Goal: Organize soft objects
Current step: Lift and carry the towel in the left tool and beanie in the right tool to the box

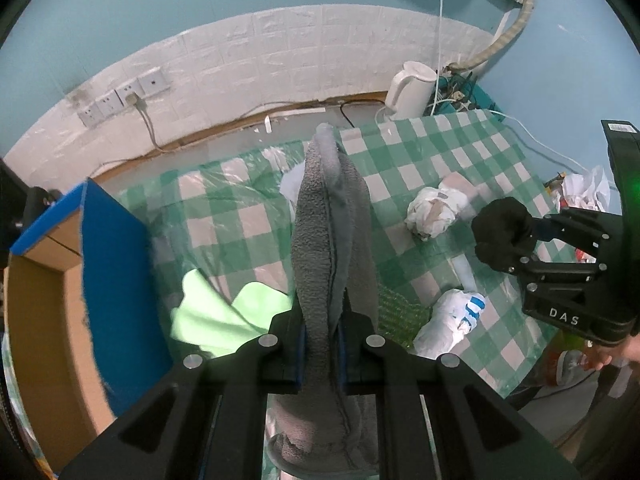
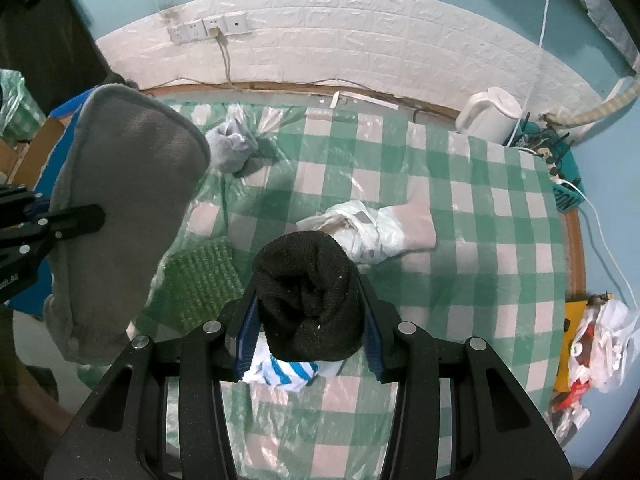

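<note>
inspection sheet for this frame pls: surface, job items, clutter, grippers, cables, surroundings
Surface: green-and-white checked tablecloth under clear plastic film.
Job's things: grey towel and black rolled sock held up; white bundle, blue-striped white bundle, grey cloth, light green cloth, green scrubby pad on the table.
Clutter: white kettle; crumpled bags off the table's edge.
Grippers: left gripper shut on the grey towel; right gripper shut on the black rolled sock.
Cables: cord from the wall sockets; tangle by the kettle.
Surroundings: cardboard box with blue flap; white brick-pattern wall panel, teal wall.
</note>
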Motion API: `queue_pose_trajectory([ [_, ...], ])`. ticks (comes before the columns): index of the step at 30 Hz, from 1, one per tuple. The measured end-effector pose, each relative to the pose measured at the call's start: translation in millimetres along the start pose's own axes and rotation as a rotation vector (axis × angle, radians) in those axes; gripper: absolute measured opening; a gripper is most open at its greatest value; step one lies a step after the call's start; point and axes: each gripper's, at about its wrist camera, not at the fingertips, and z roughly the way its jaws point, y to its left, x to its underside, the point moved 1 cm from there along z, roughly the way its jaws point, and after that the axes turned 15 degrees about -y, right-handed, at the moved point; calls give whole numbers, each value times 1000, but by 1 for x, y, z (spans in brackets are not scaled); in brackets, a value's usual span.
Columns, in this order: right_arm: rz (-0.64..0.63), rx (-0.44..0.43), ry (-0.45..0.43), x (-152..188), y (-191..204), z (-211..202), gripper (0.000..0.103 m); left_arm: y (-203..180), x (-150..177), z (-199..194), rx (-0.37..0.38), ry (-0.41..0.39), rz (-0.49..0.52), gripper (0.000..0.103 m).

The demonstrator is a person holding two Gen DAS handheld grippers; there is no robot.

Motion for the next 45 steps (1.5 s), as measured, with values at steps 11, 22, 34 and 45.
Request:
queue_pose_trajectory([
  [11,-12,3,-42,-9,12,-33,43,2,1,-29,-43,-63,50,12],
  [22,-51,-26,-83,-23,39,-56,43,19,-5,-74,-80,-151,54,12],
  [34,-106,-58,-98,-39,83,-58,43,60,-6,-133,-142,-258,14,12],
  [45,-159,-115,-106,-60,141,-57,43,119,8,-168,-211,-309,-67,12],
])
